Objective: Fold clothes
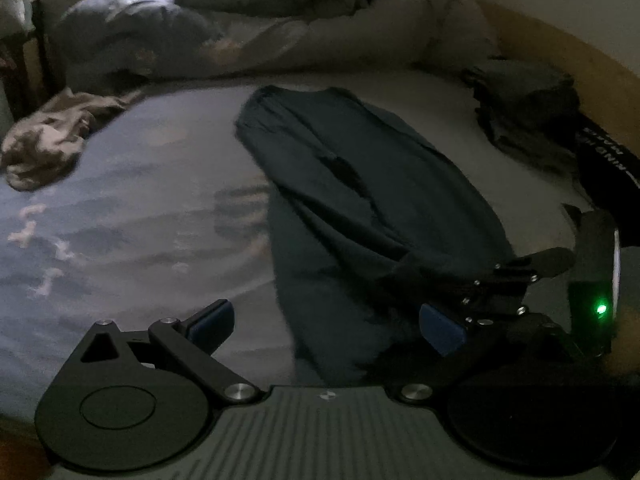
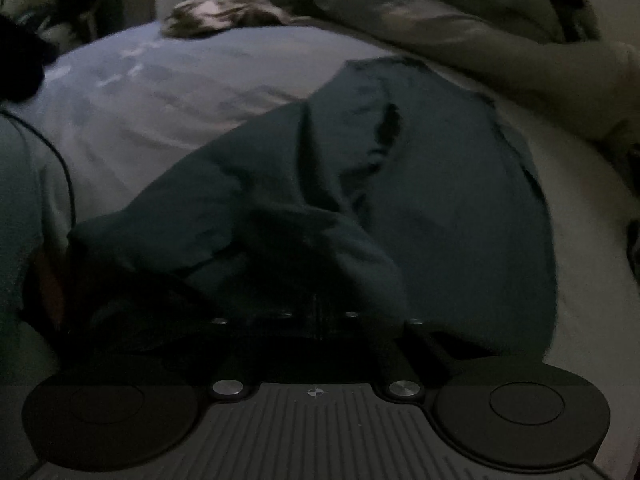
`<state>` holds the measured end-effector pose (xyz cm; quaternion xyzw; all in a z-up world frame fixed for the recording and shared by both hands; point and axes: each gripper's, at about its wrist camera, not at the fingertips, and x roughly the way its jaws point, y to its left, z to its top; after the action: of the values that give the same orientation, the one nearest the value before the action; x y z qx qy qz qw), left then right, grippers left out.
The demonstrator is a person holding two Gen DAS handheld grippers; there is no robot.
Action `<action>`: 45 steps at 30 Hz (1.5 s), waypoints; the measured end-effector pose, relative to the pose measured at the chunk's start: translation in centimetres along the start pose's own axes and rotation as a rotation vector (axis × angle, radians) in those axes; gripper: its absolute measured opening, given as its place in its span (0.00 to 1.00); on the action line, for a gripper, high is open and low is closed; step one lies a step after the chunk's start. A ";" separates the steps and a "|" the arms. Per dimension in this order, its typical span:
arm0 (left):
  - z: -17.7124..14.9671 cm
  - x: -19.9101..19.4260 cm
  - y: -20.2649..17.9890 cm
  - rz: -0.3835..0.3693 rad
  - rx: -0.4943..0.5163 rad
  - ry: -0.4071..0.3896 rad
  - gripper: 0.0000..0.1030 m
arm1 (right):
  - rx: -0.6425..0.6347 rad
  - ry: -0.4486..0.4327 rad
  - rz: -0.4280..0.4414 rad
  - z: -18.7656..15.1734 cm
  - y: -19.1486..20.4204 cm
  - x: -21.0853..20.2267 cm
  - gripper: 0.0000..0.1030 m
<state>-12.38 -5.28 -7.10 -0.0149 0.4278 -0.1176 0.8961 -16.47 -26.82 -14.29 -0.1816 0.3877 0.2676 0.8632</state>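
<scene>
Right gripper (image 2: 316,312) jaws lost in shadow, clamped on dark garment (image 2: 440,200); left gripper (image 1: 326,320) jaws apart.

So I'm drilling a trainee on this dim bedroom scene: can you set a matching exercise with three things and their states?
Things:
1. left claw
2. right claw
3. dark green garment

States:
A. lying lengthwise on the bed, near end gripped
B. open, nothing between the pads
C. shut on fabric

Pairs: 1-B, 2-C, 3-A

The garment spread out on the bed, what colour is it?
Dark teal green, plain with no pattern: the garment shows best in the left wrist view.
</scene>
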 end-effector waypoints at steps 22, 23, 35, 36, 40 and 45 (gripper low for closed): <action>1.1 2.3 -1.5 -0.059 -0.092 0.029 1.00 | 0.082 -0.012 0.014 0.0 1.6 2.9 0.14; 1.2 2.5 -1.6 -0.068 -0.091 0.031 1.00 | 0.094 -0.014 0.012 0.0 1.3 2.7 0.11; 1.3 8.3 -2.1 -0.346 -0.303 0.100 0.98 | 0.203 -0.167 0.139 -1.0 -1.6 -3.5 0.08; 1.2 9.0 -1.9 -0.366 -0.345 0.104 0.98 | 0.215 -0.172 0.145 -1.1 -1.7 -3.7 0.08; 1.1 11.6 -1.2 -0.416 -0.481 0.121 0.91 | 0.261 -0.186 0.177 -1.4 -2.3 -4.3 0.08; 1.1 13.6 -2.0 -0.427 -0.534 0.131 0.72 | 0.302 -0.209 0.199 -1.5 -2.9 -5.0 0.08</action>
<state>-3.68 -10.35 -16.53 -0.3306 0.4874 -0.1871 0.7862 -18.34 -31.54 -11.15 0.0178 0.3476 0.3077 0.8855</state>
